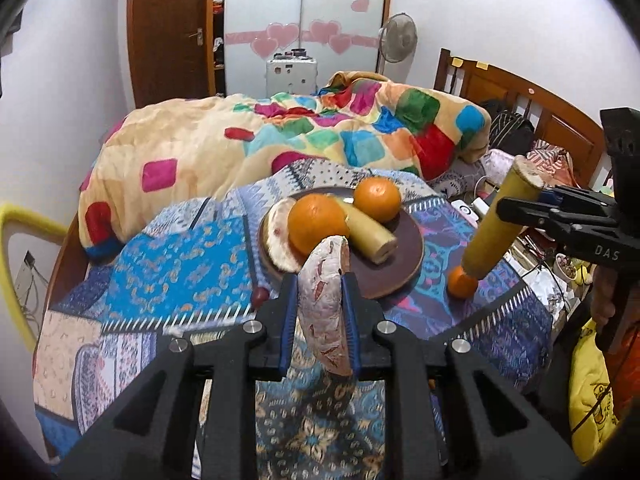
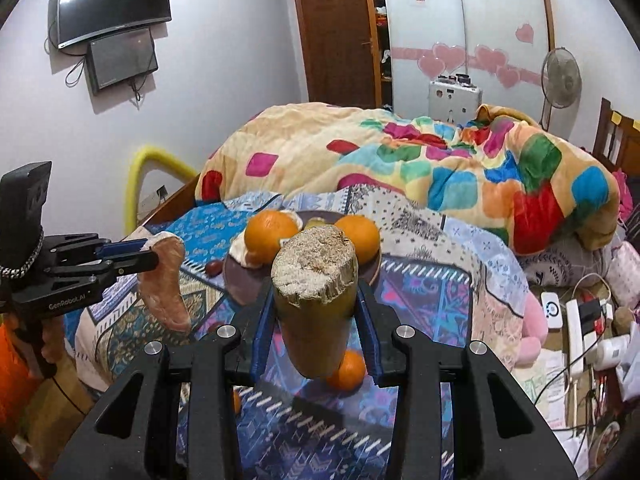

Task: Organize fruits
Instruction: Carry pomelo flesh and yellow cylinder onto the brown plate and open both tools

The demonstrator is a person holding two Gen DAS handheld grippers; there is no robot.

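On the bed's matt printed cloth sheet [image 1: 192, 264] sits a smooth, dull brown plate [image 1: 404, 256] of dimpled glossy oranges [image 1: 316, 222], near it matt black plastic fingers [image 2: 372, 320] with ribbed blue pads and shiny metal bolts, the cane piece's [image 2: 316, 280] cut end fibrous and rough.

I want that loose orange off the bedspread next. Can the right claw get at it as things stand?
Probably not yet: the right claw is shut on the sugarcane piece, whose lower end hangs just above the loose orange. It would have to set that down first.

Both wrist views facing shared plate [image 1: 404, 264]
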